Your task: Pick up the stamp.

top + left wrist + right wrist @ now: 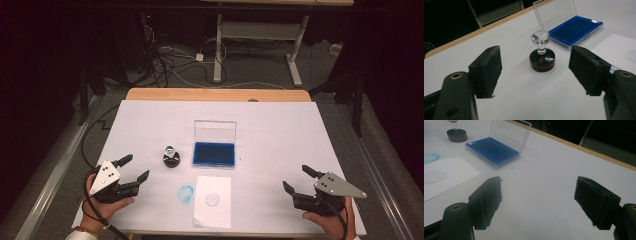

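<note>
1. Hands sit low at the near edge of the table (150, 107): the left hand (100, 202) at the near left corner, the right hand (325, 220) at the near right, each wrapped around the body of its tool.
2. Left gripper (134, 167) lies close to the white surface and points forward and inward toward the middle; its 2 jaws stand wide apart with nothing between them.
3. Right gripper (299, 180) lies close to the surface too, angled inward and away from the person; its 2 jaws are spread wide, and in the right gripper view bare table shows between them.
4. Stamp (541, 56), a black round base with a red band and a clear knob on top, stands upright on the table. In the left gripper view it sits ahead of the open jaws, centred in the gap but well clear of both pads.
5. Ink pad (214, 154), a blue tray with its clear lid raised upright at the back, lies just right of the stamp in the high view.
6. White paper (213, 200) with 1 faint round print lies in front of the ink pad, between the 2 grippers; a blue smudge (185, 194) marks the table just left of the sheet.
</note>
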A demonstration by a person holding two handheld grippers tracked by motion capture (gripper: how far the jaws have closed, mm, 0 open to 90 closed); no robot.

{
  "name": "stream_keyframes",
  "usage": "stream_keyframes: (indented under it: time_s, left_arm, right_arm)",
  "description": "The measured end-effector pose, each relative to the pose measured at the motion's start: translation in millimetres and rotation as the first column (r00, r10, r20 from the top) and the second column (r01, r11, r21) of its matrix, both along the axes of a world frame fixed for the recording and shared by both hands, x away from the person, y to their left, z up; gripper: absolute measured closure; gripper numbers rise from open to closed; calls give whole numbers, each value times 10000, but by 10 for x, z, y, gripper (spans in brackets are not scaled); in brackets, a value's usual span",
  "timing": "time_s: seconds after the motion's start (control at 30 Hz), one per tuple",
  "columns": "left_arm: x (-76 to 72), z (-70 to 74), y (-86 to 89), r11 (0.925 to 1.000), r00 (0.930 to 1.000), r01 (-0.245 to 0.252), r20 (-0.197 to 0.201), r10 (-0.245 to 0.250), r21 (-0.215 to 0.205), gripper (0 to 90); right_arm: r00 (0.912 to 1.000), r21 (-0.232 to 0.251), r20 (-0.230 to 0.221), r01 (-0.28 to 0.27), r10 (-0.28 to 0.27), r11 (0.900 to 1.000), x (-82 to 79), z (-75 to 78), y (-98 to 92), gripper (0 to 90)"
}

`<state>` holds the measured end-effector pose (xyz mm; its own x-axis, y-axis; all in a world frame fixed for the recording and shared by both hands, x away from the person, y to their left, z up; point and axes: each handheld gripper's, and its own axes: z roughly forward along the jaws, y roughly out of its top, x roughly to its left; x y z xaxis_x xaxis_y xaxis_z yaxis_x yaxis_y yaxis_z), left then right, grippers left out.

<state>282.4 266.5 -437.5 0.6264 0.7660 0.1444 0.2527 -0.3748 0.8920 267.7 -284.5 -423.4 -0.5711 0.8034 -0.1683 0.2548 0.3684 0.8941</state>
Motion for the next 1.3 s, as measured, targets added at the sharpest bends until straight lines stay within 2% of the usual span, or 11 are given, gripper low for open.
stream_keyframes:
  time_s: [0.23,0.3,0.37,0.53,0.63,0.67,0.73,0.83,1.03,1.17,1.3]
  left_arm:
    - [-2,-15,-3,9997,9987,253,-445,-250,68,259]
    - [9,-7,12,9991,9963,421,-756,-418,29,259]
    - [30,15,14,9984,9924,448,-1163,-407,330,259]
    - [62,150,21,9956,9879,743,-1406,-657,570,312]
    - [131,231,-2,9929,9832,992,-1603,-876,654,319]
    - [168,250,-14,9903,9788,1141,-1796,-984,794,319]
    - [226,267,-35,9909,9798,1017,-1815,-843,885,302]
    - [319,265,-64,9884,9762,910,-2073,-643,1219,277]
    - [497,272,-102,9860,9663,950,-2507,-582,1374,277]
    - [645,278,-166,9846,9489,1094,-3092,-626,1361,277]
    - [789,264,-280,9749,9242,1503,-3735,-795,1644,277]
  right_arm:
    - [9999,-212,-16,-126,125,9997,31,16,52,220]
    - [9997,-298,-116,-233,230,9993,45,8,80,221]
    - [9996,-394,-137,-262,256,9989,49,4,92,222]
    - [9985,-564,-321,-451,433,9974,42,-25,143,224]
    - [9984,-552,-355,-458,439,9974,43,-26,152,224]
    - [9984,-563,-362,-455,435,9974,44,-27,153,224]
    - [9985,-589,-355,-443,422,9973,50,-30,144,224]
    - [9989,-527,-337,-341,324,9980,55,-28,116,224]
    - [9990,-527,-360,-291,272,9982,53,-30,99,224]
    - [9985,-650,-464,-332,302,9973,65,-54,115,224]
    - [9977,-698,-598,-362,321,9969,77,-78,133,224]
